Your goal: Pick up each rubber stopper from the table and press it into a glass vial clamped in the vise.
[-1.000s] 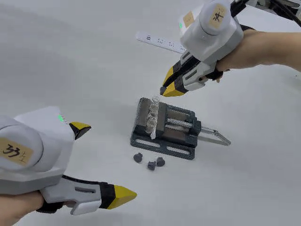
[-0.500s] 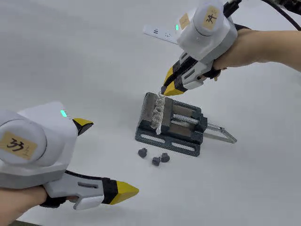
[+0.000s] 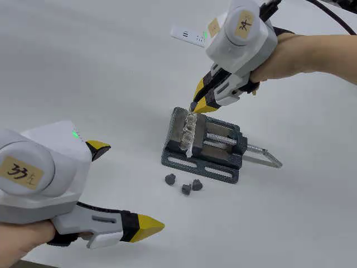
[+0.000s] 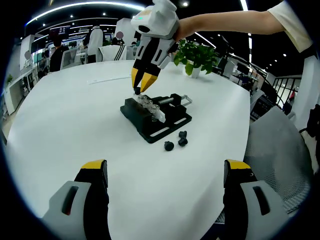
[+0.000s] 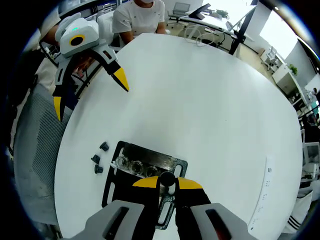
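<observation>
A black vise (image 3: 215, 149) on the white table clamps a short row of glass vials (image 3: 188, 131). My right gripper (image 3: 196, 106) hovers just above the far end of the row, shut on a dark rubber stopper (image 5: 166, 179) held between its yellow tips. In the left gripper view the same gripper (image 4: 140, 86) points down at the vials (image 4: 149, 104). Three more dark stoppers (image 3: 186, 188) lie loose in front of the vise (image 4: 156, 118). My left gripper (image 3: 124, 187) stands open at the near left, far from the vise, with nothing between its fingers.
A white power strip (image 3: 188, 36) lies at the back of the table. The vise's handle (image 3: 264, 157) sticks out to the right. A potted plant (image 4: 197, 54) stands beyond the table. A seated person (image 5: 140, 15) is at the far edge.
The head camera has shifted a little. My right gripper has come closer over the far vial with the stopper in it. The left gripper has stayed put.
</observation>
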Demonstrator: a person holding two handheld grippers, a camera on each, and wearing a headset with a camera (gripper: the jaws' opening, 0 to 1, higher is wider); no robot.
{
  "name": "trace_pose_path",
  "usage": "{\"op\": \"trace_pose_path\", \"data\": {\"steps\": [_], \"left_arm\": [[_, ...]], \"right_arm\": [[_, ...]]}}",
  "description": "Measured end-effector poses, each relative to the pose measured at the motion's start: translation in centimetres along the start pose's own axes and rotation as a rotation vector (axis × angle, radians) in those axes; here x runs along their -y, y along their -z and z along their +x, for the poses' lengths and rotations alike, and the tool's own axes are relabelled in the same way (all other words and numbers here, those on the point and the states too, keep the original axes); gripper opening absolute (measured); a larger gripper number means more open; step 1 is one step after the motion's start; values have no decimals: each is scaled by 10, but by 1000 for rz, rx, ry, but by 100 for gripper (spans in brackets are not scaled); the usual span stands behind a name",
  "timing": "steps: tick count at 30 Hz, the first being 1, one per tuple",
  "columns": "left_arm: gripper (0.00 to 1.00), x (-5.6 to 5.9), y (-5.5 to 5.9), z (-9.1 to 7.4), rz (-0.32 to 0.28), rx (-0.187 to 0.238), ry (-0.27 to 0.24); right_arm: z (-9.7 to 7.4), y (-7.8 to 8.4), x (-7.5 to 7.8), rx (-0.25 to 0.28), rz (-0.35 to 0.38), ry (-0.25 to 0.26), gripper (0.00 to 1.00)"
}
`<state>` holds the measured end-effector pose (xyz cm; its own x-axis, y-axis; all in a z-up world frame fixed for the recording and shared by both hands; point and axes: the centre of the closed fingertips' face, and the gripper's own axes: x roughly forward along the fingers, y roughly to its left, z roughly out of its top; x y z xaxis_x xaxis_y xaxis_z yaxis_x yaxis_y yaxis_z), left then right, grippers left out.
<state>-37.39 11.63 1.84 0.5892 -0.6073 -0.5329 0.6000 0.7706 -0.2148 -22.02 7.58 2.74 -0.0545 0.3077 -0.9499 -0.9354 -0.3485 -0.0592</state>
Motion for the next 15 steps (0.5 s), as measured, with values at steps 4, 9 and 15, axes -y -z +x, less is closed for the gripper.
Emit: {"op": "trace_pose_path", "data": {"steps": [4,9,15], "left_arm": [[96,0,0,0,1,-1,2],[96,1,0,1,-4,2,2],[96,2,1,1,-3,-1,4]], "right_arm": [[1,1,3,-12,10,-5,6],[0,2,3,3,12,-2,6],[-2,2,1,77,41,11,6]]}}
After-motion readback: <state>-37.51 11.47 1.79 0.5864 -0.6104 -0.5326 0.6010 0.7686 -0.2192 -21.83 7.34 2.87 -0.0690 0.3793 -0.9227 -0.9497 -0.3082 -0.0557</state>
